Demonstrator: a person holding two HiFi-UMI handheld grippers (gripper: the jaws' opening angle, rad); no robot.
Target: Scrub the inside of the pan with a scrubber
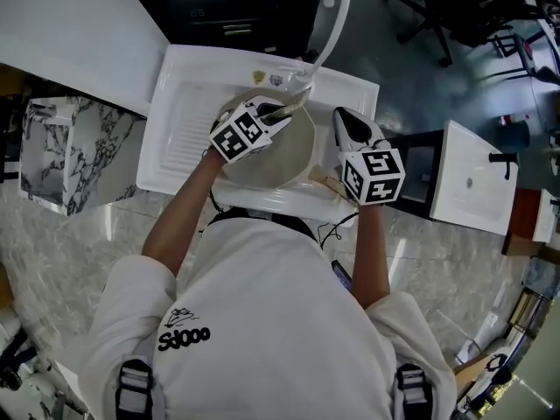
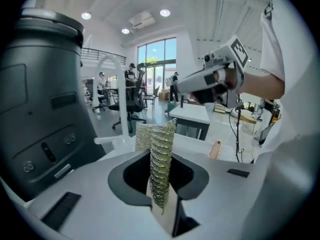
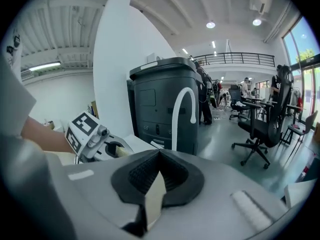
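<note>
A cream pan [image 1: 271,160] lies in the white sink [image 1: 184,112]; its wooden handle [image 1: 331,182] points to the right. Over the pan's far side, my left gripper [image 1: 285,112] is shut on a silvery mesh scrubber [image 2: 157,164], which stands upright between the jaws. At the pan's right side, my right gripper [image 1: 343,122] is shut on a thin cream edge [image 3: 155,196], apparently the pan's rim. The right gripper view shows the left gripper [image 3: 90,134] off to the left. The pan's inside is mostly hidden by the left gripper.
A white curved faucet [image 1: 337,16] arches over the back of the sink. A dark grey machine [image 3: 160,104] stands behind it. A marbled white block [image 1: 74,151] sits left of the sink, and another white basin [image 1: 472,182] is at the right. Office chairs stand farther back.
</note>
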